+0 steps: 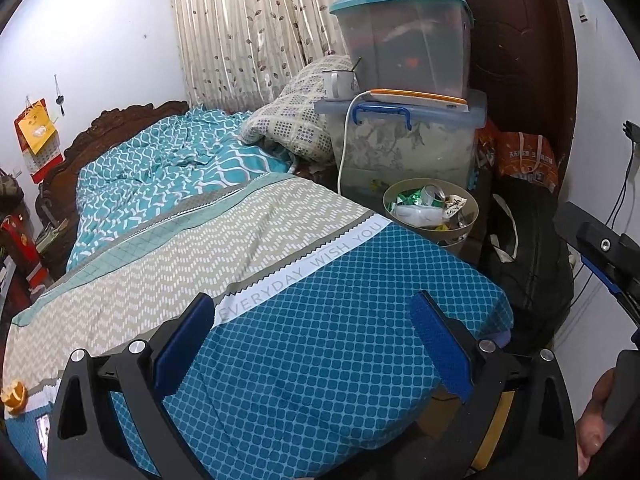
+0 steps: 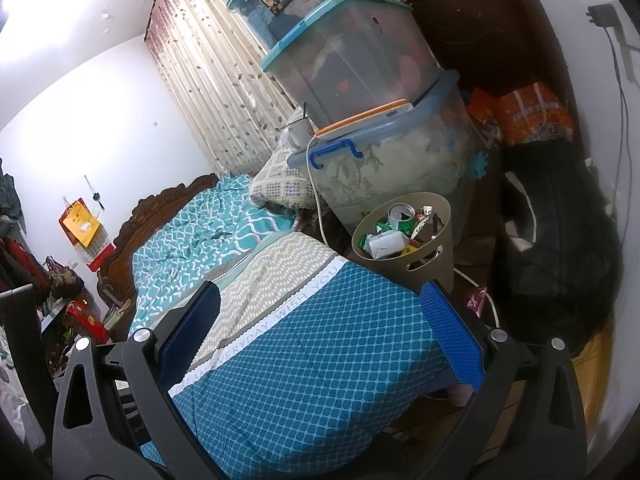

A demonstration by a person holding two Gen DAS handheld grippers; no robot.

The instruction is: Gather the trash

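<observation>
One round tan plastic waste bin [image 2: 404,240], heaped with wrappers and one drink can [image 2: 401,213], is seen beside the foot of the blue patterned bed [image 2: 312,344]. Both the left gripper [image 1: 312,344] and right gripper [image 2: 320,332] are held spread and empty above the bed. If the bin were gripped carelessly, its overfull contents could be spilled. Three storage boxes [image 1: 404,40] are stacked behind the bin.

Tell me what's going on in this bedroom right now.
A person holds two grippers over the foot of the bed, collecting trash. The left gripper and right gripper are both open and empty. The tan bin beside the bed already holds a can and wrappers.
</observation>
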